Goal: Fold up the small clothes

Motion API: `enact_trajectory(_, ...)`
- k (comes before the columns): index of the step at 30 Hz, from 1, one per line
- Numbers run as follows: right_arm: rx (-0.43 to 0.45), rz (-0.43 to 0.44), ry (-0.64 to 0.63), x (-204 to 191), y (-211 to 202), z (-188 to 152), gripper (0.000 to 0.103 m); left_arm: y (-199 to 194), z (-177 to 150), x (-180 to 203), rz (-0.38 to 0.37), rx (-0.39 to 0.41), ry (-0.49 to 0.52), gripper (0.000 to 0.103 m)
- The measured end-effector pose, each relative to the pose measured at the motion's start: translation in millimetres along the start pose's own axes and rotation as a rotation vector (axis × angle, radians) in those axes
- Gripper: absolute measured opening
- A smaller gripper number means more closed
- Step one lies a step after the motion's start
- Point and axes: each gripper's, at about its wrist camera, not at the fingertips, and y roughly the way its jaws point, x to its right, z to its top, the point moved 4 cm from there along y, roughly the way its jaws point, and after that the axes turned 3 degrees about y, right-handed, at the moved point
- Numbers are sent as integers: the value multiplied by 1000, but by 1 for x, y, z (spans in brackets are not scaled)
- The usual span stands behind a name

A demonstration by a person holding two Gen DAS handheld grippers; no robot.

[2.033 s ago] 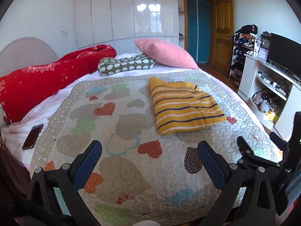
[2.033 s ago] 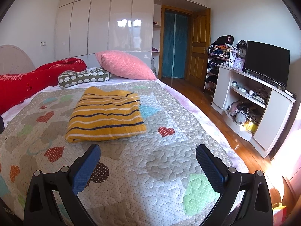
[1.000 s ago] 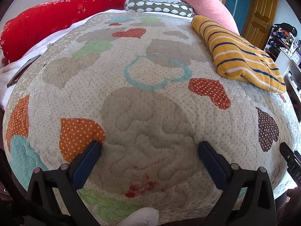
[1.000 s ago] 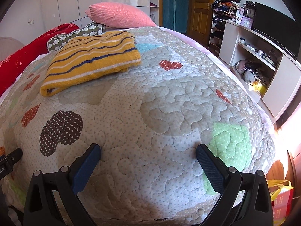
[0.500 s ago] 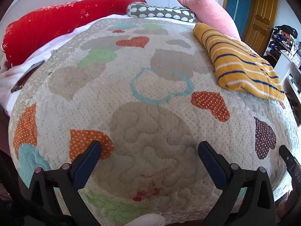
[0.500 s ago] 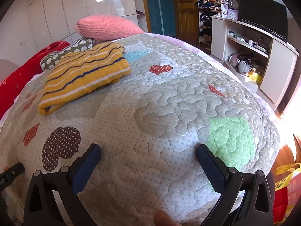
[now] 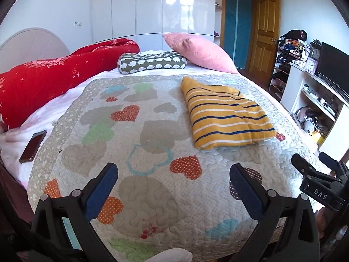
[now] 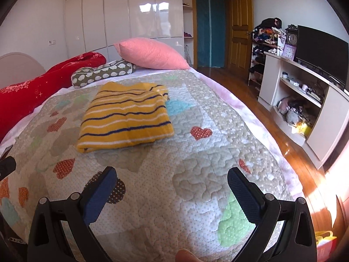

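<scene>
A yellow garment with navy and white stripes (image 7: 226, 114) (image 8: 126, 118) lies folded into a flat rectangle on the heart-patterned quilt (image 7: 152, 144) (image 8: 196, 174). My left gripper (image 7: 173, 174) is open above the quilt's near edge, well short of the garment and to its left. My right gripper (image 8: 171, 178) is open too, over the quilt in front of the garment, nothing between its blue pads. Part of the right tool (image 7: 320, 187) shows at the right edge of the left wrist view.
A red blanket (image 7: 54, 78), a patterned bolster (image 7: 150, 62) and a pink pillow (image 7: 200, 50) line the far side. A phone (image 7: 32, 146) lies at the bed's left edge. A white TV unit (image 8: 305, 100) and wooden floor (image 8: 283, 135) are to the right.
Both grippers have lifted and pulled back from the quilt, so the whole bed and room show again. The folded garment has not moved. Both stay open.
</scene>
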Motion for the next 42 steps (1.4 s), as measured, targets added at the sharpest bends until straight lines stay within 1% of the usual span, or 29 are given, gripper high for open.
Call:
enact_trajectory(3, 17, 29, -19, -8, -5, 9, 103, 1, 3, 14, -17, 2, 47, 103)
enact_trajectory(7, 21, 52, -39, -21, -4, 14, 103, 15, 1, 27, -27, -30, 94, 103)
enact_trajectory(12, -19, 60, -71, -37, 15, 8, 103, 35, -4, 30, -49, -77, 83, 103)
enact_trajectory(18, -63, 42, -92, -46, 34, -2, 102, 46, -14, 30, -43, -103, 90, 103)
enact_trajectory(22, -58, 25, -94, -47, 39, -3, 102, 49, -15, 29, -28, -113, 97, 103)
enact_trajectory(31, -63, -17, -126, -48, 44, -7, 102, 55, -20, 29, -42, -148, 75, 103)
enact_trajectory(42, -71, -25, -112, -46, 44, -7, 102, 58, -22, 27, -45, -168, 62, 103)
